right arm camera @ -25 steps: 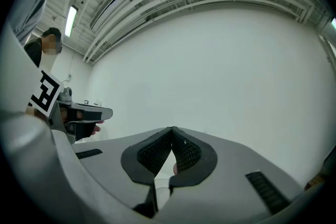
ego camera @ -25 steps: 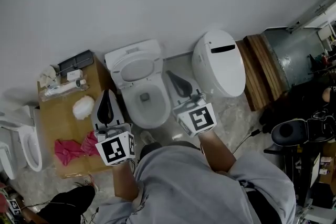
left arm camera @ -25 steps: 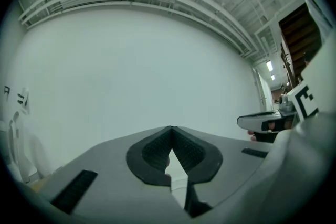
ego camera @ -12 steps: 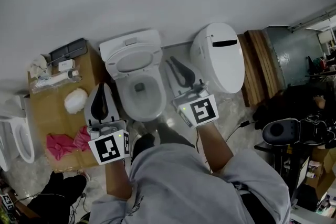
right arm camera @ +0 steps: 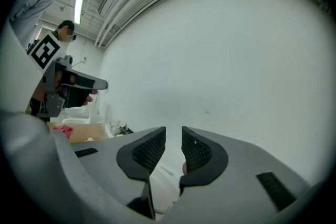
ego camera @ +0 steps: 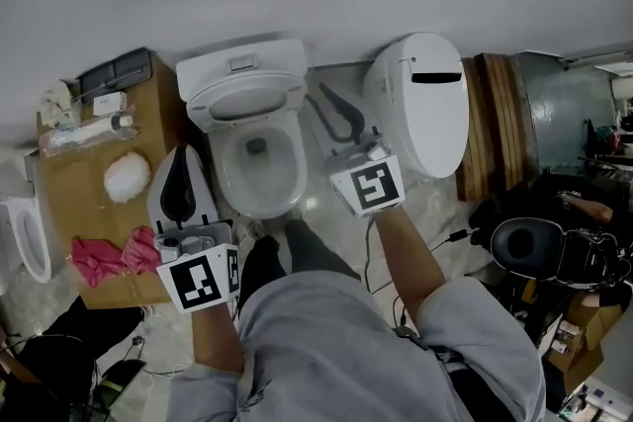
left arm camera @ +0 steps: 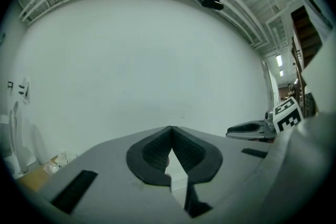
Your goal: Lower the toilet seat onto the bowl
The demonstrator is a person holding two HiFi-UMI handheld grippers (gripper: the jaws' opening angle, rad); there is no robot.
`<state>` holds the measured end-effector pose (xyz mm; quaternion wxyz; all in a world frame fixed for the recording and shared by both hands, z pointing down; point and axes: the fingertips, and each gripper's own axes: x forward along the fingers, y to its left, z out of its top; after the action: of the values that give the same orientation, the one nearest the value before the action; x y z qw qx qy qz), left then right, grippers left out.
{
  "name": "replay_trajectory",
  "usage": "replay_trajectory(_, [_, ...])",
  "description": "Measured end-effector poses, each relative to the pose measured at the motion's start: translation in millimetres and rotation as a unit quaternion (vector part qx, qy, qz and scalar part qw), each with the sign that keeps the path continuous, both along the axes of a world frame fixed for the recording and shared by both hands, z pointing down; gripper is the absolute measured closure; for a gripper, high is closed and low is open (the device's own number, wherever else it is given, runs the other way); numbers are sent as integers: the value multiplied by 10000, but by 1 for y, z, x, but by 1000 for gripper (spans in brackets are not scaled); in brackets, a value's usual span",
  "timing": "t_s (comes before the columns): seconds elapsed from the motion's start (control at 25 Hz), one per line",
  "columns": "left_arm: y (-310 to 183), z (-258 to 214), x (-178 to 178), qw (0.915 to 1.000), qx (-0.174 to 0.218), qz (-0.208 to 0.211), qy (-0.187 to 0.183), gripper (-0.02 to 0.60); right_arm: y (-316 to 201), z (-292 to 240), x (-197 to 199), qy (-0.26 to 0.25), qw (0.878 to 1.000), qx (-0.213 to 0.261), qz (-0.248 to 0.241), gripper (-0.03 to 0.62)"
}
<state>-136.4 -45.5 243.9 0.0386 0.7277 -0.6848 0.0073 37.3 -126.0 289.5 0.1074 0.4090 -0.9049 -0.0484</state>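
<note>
We hold the left tool [ego camera: 183, 163] clenched: in its own view the two dark pads meet at their tips and grip nothing, with only the pale wall [left arm camera: 131, 60] ahead of them. The right tool [ego camera: 322, 100] is released. Its jaws have just been opening, and in the right gripper view a clear gap stands between the pads with nothing in it.

The toilet seat [ego camera: 245, 100] is not yet down. It stands raised, leaning back against the tank [ego camera: 240, 62], ahead of both tools and between them, nearer the tip of the right tool. Neither tool touches it. The open bowl [ego camera: 255, 198] lies between the two tools, just to the right of the left one and just to the left of the right one.

To the right of the right tool sits a second toilet [ego camera: 420, 109] with its lid closed. To the left of the left tool lies a cardboard box [ego camera: 74, 203] carrying a pink cloth [ego camera: 99, 254] and some small white items that we cannot identify. Both tools point toward the wall, and our arms in grey sleeves reach out from the bottom of the head view.
</note>
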Motion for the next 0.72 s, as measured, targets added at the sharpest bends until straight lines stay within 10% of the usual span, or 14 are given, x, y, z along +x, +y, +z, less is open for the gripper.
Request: replay_trajectory(0.72, [-42, 55, -15, 9987, -498, -20, -64, 581, -59, 111, -46, 786, 9934, -521, -660, 484])
